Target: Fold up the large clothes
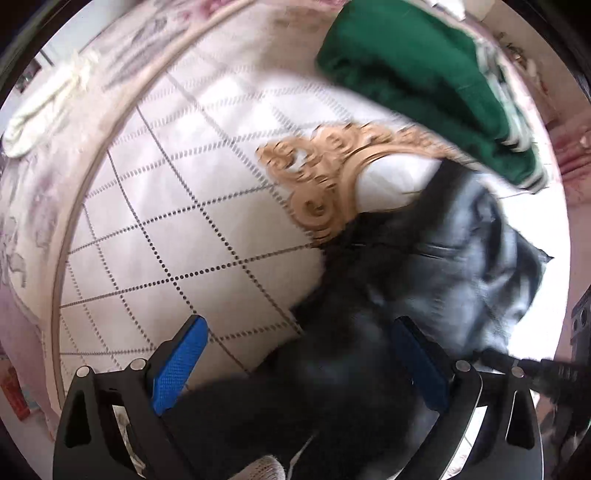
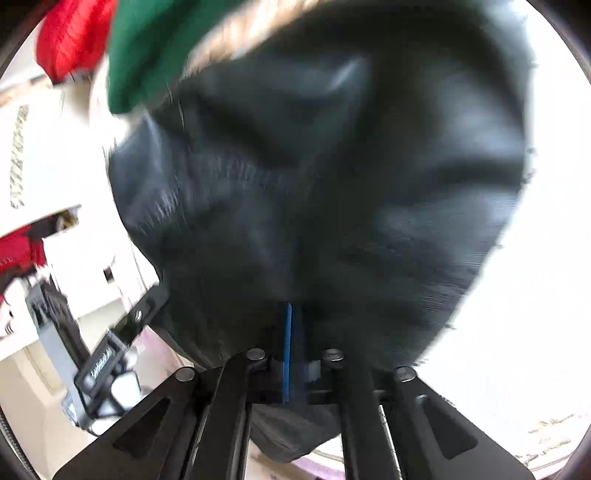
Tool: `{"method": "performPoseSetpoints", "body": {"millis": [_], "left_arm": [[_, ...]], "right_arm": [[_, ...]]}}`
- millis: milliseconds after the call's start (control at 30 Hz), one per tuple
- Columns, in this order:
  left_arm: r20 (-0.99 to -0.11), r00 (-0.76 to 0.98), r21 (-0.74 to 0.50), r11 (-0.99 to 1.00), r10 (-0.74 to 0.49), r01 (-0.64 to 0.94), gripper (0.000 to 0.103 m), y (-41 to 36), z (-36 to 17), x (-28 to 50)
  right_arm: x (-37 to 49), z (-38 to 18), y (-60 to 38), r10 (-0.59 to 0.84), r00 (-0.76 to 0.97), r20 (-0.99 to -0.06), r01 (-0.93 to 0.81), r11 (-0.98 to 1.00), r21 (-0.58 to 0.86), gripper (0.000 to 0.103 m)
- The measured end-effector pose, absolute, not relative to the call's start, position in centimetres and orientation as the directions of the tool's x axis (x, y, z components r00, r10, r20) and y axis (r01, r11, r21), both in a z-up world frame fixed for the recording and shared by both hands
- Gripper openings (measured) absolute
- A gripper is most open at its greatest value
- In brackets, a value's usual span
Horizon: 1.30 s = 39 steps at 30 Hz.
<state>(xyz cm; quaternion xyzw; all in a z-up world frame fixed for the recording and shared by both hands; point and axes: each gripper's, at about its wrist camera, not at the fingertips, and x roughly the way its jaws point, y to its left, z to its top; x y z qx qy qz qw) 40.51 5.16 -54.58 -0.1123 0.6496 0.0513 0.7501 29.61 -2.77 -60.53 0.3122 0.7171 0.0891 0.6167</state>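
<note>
Closest in, the right gripper (image 2: 293, 332) has its blue-padded fingers pinched together on a fold of the dark charcoal fabric garment (image 2: 314, 177), which bulges up from the clamp and fills most of that view in soft, blurred creases. Meanwhile the left gripper (image 1: 295, 354) stands wide, its textured blue pads (image 1: 181, 365) well apart, and the same dark garment (image 1: 406, 280) passes between them without being squeezed. From there the cloth runs up and to the right, its long axis diagonal, over a white quilted bedcover (image 1: 177, 221) stitched in a dotted diamond grid with a gold scroll motif (image 1: 317, 173). Farther off lies a folded green knit garment with white stripes (image 1: 424, 81), touching the dark cloth's far end. A red fabric piece (image 2: 74, 33) shows beyond it in the right wrist view.
</note>
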Motion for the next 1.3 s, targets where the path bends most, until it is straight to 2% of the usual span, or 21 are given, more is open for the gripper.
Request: {"method": "performPoseSetpoints", "body": {"millis": [33,100,133,267,333,400,433,467,500,533,600,767,867,900,967,1067,1267,1300], "left_arm": [[-0.984,0.159,-0.111,0.969,-0.077,-0.221,0.103,4.7,-54.0,40.0],[-0.984,0.147,-0.135,0.967,-0.104,-0.216,0.103,3.8,-54.0,39.3],[-0.985,0.132,-0.141,0.967,-0.115,-0.213,0.103,3.0,-54.4,39.2],[-0.997,0.05,-0.067,0.976,-0.057,-0.209,0.103,1.5,-58.6,38.0],[-0.996,0.043,-0.086,0.971,-0.079,-0.222,0.103,2.3,-59.9,38.1],[-0.994,0.055,-0.107,0.965,-0.097,-0.237,0.103,3.0,-60.2,38.5],[-0.994,0.057,-0.107,0.966,-0.096,-0.237,0.103,3.3,-60.4,38.8],[-0.994,0.055,-0.104,0.966,-0.094,-0.236,0.103,3.5,-60.5,39.2],[-0.994,0.061,-0.097,0.966,-0.085,-0.241,0.103,3.9,-60.6,39.4],[-0.994,0.066,-0.103,0.964,-0.089,-0.244,0.103,4.1,-60.6,39.5],[-0.993,0.057,-0.113,0.964,-0.102,-0.242,0.103,4.4,-60.4,39.9],[-0.994,0.064,-0.095,0.979,-0.085,-0.18,0.103,3.9,-57.5,38.4],[-0.997,0.027,-0.074,0.987,-0.07,-0.146,0.103,3.0,-58.2,36.8],[-0.997,0.017,-0.08,0.985,-0.078,-0.155,0.103,3.1,-58.9,36.2],[-0.994,0.02,-0.107,0.977,-0.105,-0.185,0.103,3.8,-59.9,36.1],[-0.989,0.007,-0.145,0.967,-0.147,-0.21,0.103,5.2,-61.0,36.4],[-0.988,0.04,-0.155,0.963,-0.15,-0.222,0.103,8.2,-61.1,37.1],[-0.987,0.039,-0.161,0.959,-0.156,-0.233,0.103,8.8,-61.0,37.2]], "right_arm": [[29.2,-59.5,-4.6,0.533,0.013,-0.846,0.349,0.79,0.504,0.028],[28.6,-58.5,-8.6,0.479,0.098,-0.872,0.387,0.789,0.477,0.079],[28.6,-58.7,-10.4,0.474,0.132,-0.871,0.403,0.777,0.484,0.085],[30.4,-63.2,-14.7,0.575,0.209,-0.791,0.435,0.67,0.602,0.085],[31.9,-65.1,-14.1,0.631,0.238,-0.738,0.392,0.633,0.668,0.085],[33.3,-65.9,-12.4,0.73,0.305,-0.611,0.271,0.549,0.791,0.085],[34.0,-66.2,-11.7,0.744,0.288,-0.603,0.243,0.553,0.797,0.085],[34.6,-66.2,-11.0,0.716,0.274,-0.642,0.225,0.601,0.767,0.077],[34.8,-66.1,-10.7,0.692,0.273,-0.669,0.226,0.629,0.743,0.046],[34.8,-66.2,-10.8,0.693,0.279,-0.665,0.244,0.618,0.747,0.034],[33.7,-65.7,-11.6,0.683,0.334,-0.65,0.316,0.569,0.76,0.028],[25.8,-61.9,-16.9,0.551,0.407,-0.729,0.48,0.55,0.683,0.026],[22.9,-65.2,-18.9,0.621,0.377,-0.687,0.553,0.444,0.705,0.038],[22.3,-66.6,-19.3,0.661,0.37,-0.653,0.567,0.396,0.722,0.049],[22.4,-69.7,-17.5,0.758,0.401,-0.515,0.527,0.269,0.806,0.057],[24.7,-70.8,-15.8,0.826,0.377,-0.419,0.432,0.243,0.868,0.057],[28.8,-71.3,-13.1,0.878,0.344,-0.333,0.362,0.204,0.91,0.058],[29.2,-71.3,-12.9,0.865,0.342,-0.368,0.375,0.233,0.897,0.04]]}}
